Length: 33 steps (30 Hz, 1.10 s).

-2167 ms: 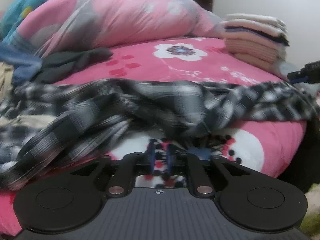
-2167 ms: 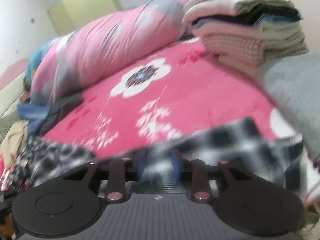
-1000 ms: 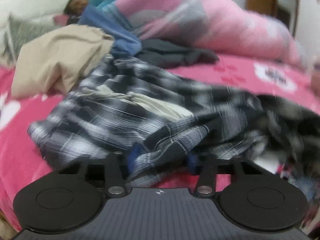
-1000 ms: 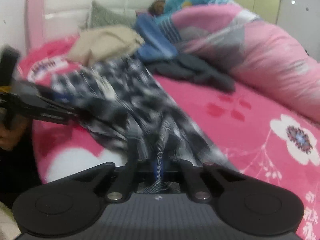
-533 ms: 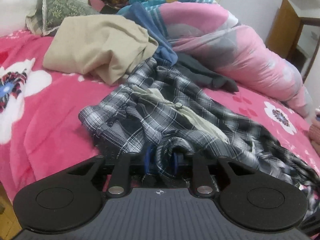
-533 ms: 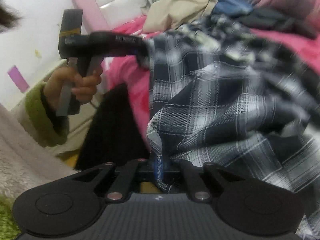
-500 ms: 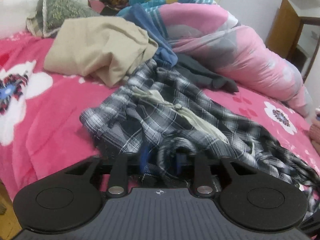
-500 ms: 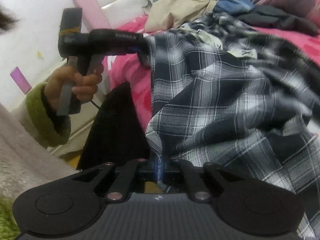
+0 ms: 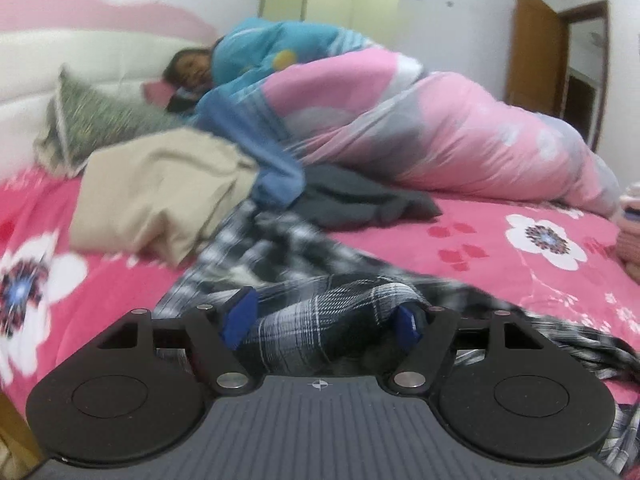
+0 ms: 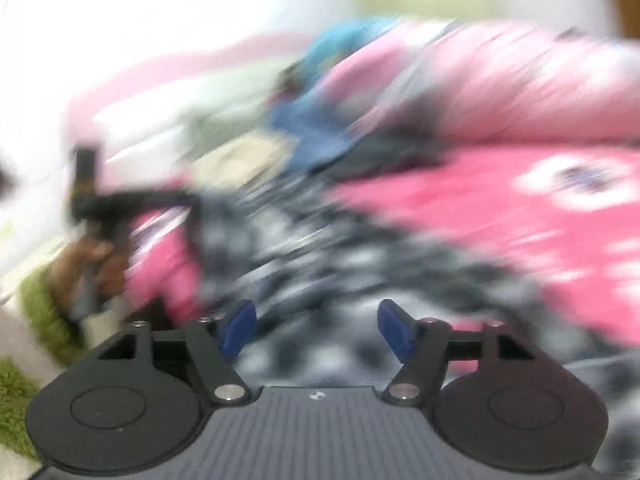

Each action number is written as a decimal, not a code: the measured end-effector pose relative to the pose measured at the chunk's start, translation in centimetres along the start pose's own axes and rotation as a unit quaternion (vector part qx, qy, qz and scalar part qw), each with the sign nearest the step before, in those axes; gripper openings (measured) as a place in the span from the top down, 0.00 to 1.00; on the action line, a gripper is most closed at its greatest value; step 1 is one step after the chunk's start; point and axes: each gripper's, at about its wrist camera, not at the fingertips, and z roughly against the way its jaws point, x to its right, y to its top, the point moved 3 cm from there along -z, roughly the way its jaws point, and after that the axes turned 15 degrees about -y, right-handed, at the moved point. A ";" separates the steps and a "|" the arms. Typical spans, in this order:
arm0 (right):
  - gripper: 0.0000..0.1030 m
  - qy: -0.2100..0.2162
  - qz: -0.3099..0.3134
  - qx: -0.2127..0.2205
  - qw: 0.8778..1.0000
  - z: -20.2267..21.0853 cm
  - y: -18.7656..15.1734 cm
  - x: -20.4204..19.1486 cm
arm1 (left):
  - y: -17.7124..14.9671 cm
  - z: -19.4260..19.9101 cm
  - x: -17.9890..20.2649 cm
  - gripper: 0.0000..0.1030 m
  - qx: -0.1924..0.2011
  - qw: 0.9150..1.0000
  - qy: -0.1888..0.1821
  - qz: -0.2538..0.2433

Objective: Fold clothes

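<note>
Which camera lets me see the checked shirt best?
The left wrist view: the checked shirt lies sharp on the pink bed, bunched between the open left gripper. The right wrist view shows it only as a blur.

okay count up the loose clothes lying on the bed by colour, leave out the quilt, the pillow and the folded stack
Black and white plaid shirt: 1
Beige garment: 1
Blue garment: 1
Dark grey garment: 1
Total: 4 loose pieces showing in the left wrist view; the right wrist view is too blurred to add any.
</note>
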 end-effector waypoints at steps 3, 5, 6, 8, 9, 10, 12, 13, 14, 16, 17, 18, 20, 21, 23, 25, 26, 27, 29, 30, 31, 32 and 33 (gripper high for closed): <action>0.15 -0.157 -0.038 0.022 0.987 2.9 0.3 7.2 | 0.2 -0.7 0.7 0.31 -0.012 1.000 0.013 -0.008; 0.12 -0.243 -0.064 0.009 0.968 3.5 -0.2 11.8 | 0.0 -0.9 0.1 0.30 -0.026 0.999 0.046 0.000; 0.12 -0.273 -0.073 -0.002 0.959 3.2 -0.4 13.7 | 0.0 -0.9 -0.3 0.29 -0.033 0.997 0.064 0.005; 0.12 -0.318 -0.089 -0.032 0.943 1.8 -1.0 17.2 | -0.5 -0.3 -1.8 0.29 -0.047 0.993 0.106 0.030; 0.12 -0.328 -0.098 -0.043 0.939 1.3 -1.5 18.8 | -0.7 0.1 -2.7 0.29 -0.052 0.990 0.122 0.048; 0.13 -0.332 -0.108 -0.054 0.936 0.8 -2.2 20.4 | -1.0 0.6 -3.6 0.29 -0.058 0.987 0.138 0.066; 0.22 -0.326 -0.141 -0.077 0.932 -1.0 -3.2 22.2 | -1.5 1.9 -5.1 0.29 -0.059 0.980 0.161 0.101; 0.32 -0.317 -0.162 -0.087 0.931 -1.6 -3.7 22.8 | -1.7 2.6 -5.7 0.29 -0.057 0.977 0.171 0.113; 0.42 -0.303 -0.182 -0.091 0.931 -1.8 -4.3 23.3 | -1.8 3.3 -6.0 0.29 -0.053 0.975 0.181 0.119; 0.70 -0.288 -0.199 -0.077 0.934 -1.5 -4.7 23.4 | -2.0 4.6 -6.5 0.24 -0.041 0.971 0.198 0.128; 0.87 -0.282 -0.204 -0.067 0.935 -1.1 -4.7 23.3 | -2.0 5.1 -6.7 0.22 -0.031 0.970 0.198 0.135; 0.90 -0.276 -0.212 -0.052 0.936 -0.4 -4.6 23.3 | -1.9 5.3 -6.8 0.20 -0.020 0.971 0.187 0.148; 0.95 -0.264 -0.234 -0.016 0.936 1.4 -4.4 23.3 | -1.8 5.6 -7.0 0.20 0.003 0.972 0.154 0.177; 0.95 -0.257 -0.245 0.003 0.935 2.4 -4.3 23.3 | -1.7 5.8 -7.0 0.20 0.014 0.972 0.138 0.191; 0.96 -0.232 -0.271 0.053 0.933 5.3 -4.1 23.0 | -1.3 5.5 -7.2 0.20 0.031 0.970 0.100 0.218; 0.96 -0.205 -0.293 0.100 0.929 8.0 -3.9 22.5 | -1.1 5.2 -7.0 0.20 0.042 0.970 0.073 0.227; 0.96 -0.190 -0.299 0.119 0.927 9.5 -4.2 22.2 | -0.9 5.0 -6.9 0.20 0.046 0.971 0.065 0.225; 0.96 -0.174 -0.304 0.138 0.926 11.0 -4.6 21.8 | -0.9 4.9 -6.8 0.20 0.047 0.972 0.058 0.223; 0.96 -0.146 -0.313 0.169 0.923 13.8 -5.6 21.0 | -0.9 4.6 -6.9 0.19 0.047 0.973 0.044 0.224; 0.96 -0.137 -0.314 0.172 0.924 14.7 -6.2 20.6 | -1.0 4.3 -7.2 0.19 0.043 0.971 0.035 0.231; 0.96 -0.130 -0.312 0.166 0.926 15.4 -6.9 20.1 | -1.3 4.2 -7.5 0.18 0.038 0.970 0.029 0.238; 0.96 -0.125 -0.308 0.155 0.930 16.0 -7.7 19.6 | -1.5 4.1 -7.7 0.18 0.033 0.969 0.023 0.245; 0.96 -0.124 -0.298 0.131 0.937 16.2 -8.4 19.0 | -1.8 4.0 -8.0 0.18 0.027 0.967 0.018 0.252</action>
